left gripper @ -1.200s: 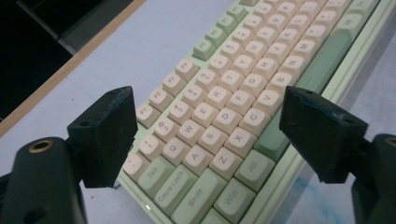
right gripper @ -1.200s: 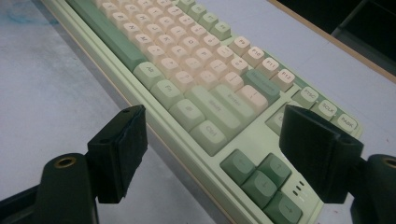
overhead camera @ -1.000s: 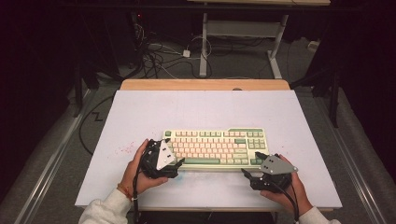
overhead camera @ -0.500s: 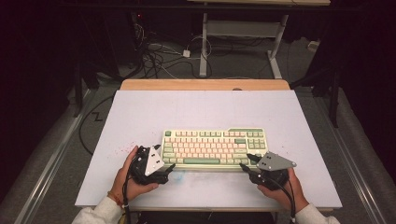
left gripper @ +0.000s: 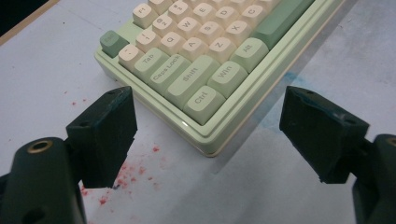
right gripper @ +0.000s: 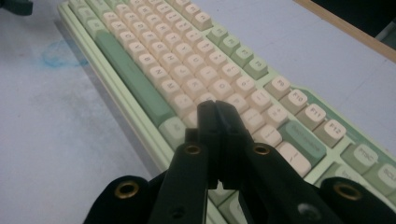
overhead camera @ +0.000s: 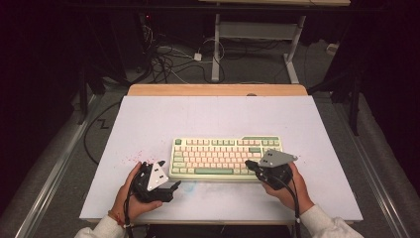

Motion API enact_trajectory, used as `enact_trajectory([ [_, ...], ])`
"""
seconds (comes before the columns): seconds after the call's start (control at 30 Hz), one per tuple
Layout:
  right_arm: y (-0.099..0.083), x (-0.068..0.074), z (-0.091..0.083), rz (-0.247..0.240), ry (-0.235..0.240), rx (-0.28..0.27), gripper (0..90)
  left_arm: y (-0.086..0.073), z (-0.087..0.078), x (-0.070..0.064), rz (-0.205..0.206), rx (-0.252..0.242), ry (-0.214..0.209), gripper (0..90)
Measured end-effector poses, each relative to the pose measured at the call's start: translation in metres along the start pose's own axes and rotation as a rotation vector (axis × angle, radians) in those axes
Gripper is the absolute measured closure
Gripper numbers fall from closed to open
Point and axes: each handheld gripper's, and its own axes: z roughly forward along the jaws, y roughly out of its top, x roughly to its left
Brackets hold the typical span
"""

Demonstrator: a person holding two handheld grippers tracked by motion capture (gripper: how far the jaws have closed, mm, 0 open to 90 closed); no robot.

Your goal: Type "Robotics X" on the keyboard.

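We count one pale green keyboard with cream and green keycaps (overhead camera: 225,158), lying flat near the middle of the white table top (overhead camera: 208,114), a little toward its near edge, and two black hand-held grippers. Red specks (left gripper: 123,179) dot the table surface left of the keyboard, and a faint blue smudge (right gripper: 63,53) marks it just in front of the keyboard's near edge. Beyond the table's far wooden edge, cables (overhead camera: 168,57) and a metal frame's legs (overhead camera: 216,47) stand on the dark floor. Nothing lies between either gripper and the keyboard.

The left gripper (overhead camera: 171,187) sits low over the table just off the keyboard's near left corner, apart from it; its jaws stand wide open and empty, framing that corner by the Ctrl key. The right gripper (overhead camera: 249,164) reaches over the keyboard's near right part, jaws pressed together with nothing between them, the tip just above the cream keys; we cannot tell whether it touches one
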Motion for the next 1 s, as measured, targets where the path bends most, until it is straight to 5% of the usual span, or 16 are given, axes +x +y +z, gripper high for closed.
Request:
enact_trajectory([
  [0.53,0.032,-0.002,0.058,-0.004,0.016,0.076,90.0,-0.002,0.001,0.000,0.001,0.011,-0.015,17.7],
  [1.0,0.043,-0.003,0.083,-0.018,0.009,0.137,90.0,-0.002,0.001,0.000,0.015,0.022,-0.015,17.7],
])
